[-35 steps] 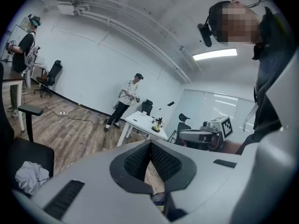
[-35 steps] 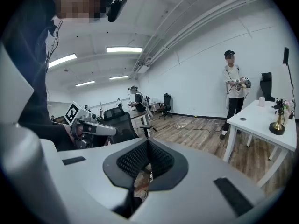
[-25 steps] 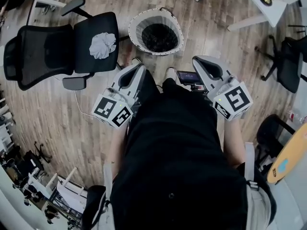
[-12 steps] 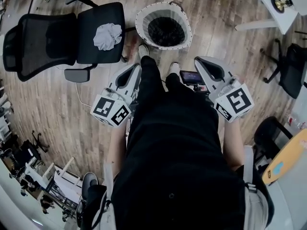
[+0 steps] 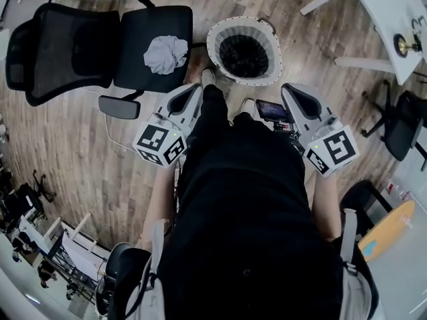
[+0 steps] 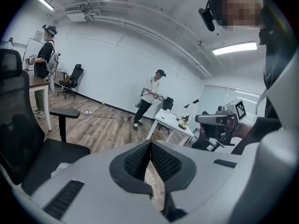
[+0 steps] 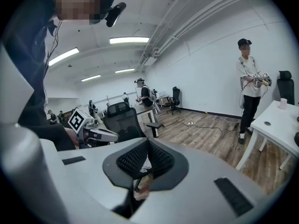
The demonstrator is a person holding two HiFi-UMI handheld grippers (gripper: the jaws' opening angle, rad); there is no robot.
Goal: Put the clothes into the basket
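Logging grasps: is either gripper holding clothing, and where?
Nothing held: left gripper and right gripper are both shut, empty; the grey cloth lies on the chair.

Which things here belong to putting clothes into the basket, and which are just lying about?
For the job: grey garment, basket, left gripper, right gripper.
Just about: office chair under the garment, white table, far black chair.

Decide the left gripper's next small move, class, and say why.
Probably reach the left gripper toward the cloth and open its fingers on the way. The cloth lies crumpled on the chair seat, not in the basket beside it, and that gripper is shut, empty and short of it.
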